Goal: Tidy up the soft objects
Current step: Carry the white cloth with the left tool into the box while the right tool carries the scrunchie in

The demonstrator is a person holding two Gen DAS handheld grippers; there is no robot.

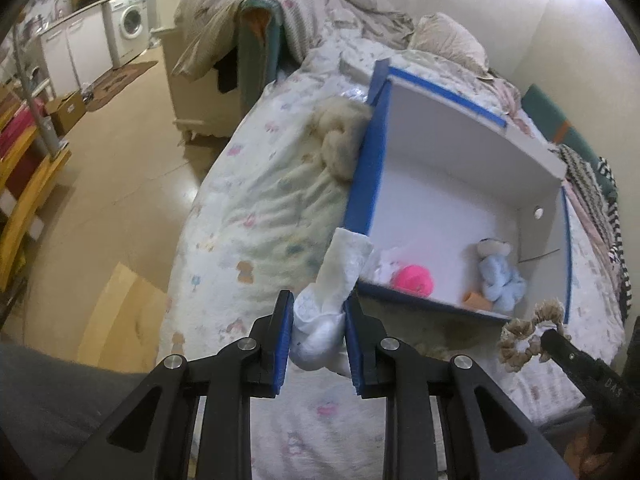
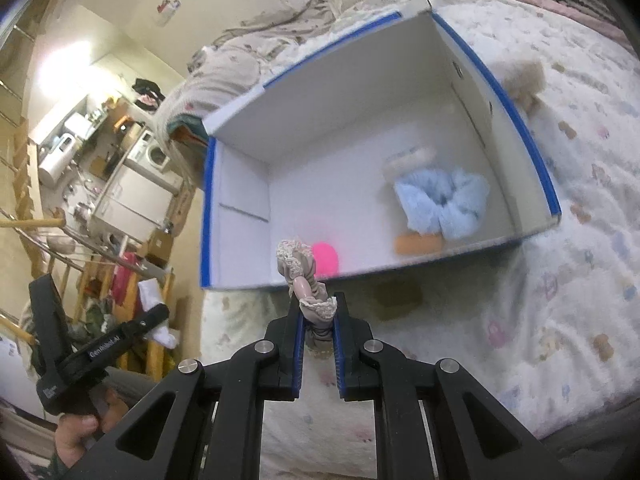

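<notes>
My left gripper (image 1: pixel 318 312) is shut on a white rolled cloth (image 1: pixel 332 280), held just outside the near left corner of the white box with blue edges (image 1: pixel 366 164). My right gripper (image 2: pixel 318 310) is shut on a beige ruffled scrunchie (image 2: pixel 300 268), held in front of the box's near wall (image 2: pixel 360 274); the scrunchie also shows in the left wrist view (image 1: pixel 528 332). Inside the box lie a pink ball (image 1: pixel 412 278), a light blue plush toy (image 1: pixel 500 276) and a small orange piece (image 1: pixel 476 300). A beige fluffy toy (image 1: pixel 340 136) lies on the bed against the box's outer wall.
The box stands on a bed with a patterned white blanket (image 1: pixel 260 200). Pillows and crumpled bedding (image 1: pixel 444 36) lie behind it. The floor (image 1: pixel 120 184), a cardboard box (image 1: pixel 66 112) and a washing machine (image 1: pixel 130 22) are to the left. The left gripper's handle shows in the right wrist view (image 2: pixel 100 352).
</notes>
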